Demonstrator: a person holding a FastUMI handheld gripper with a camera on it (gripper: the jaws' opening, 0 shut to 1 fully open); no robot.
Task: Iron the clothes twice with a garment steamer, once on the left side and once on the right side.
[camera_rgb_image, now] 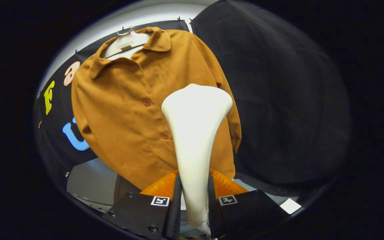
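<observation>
A mustard-brown button shirt (125,110) hangs on a white hanger (127,41) against the booth's black cloth wall. My gripper (193,181) is shut on the handle of a white garment steamer (195,133), both fingers pressing its sides. The steamer rises from between the fingers, and its wide head lies over the shirt's right half, just right of the button row. Whether the head touches the cloth I cannot tell. The steamer hides part of the shirt's lower right panel.
Black cloth (285,100) covers the wall to the right of the shirt. Below the shirt's hem lies a pale surface (90,181). A small white tag (290,205) sits beyond the right finger.
</observation>
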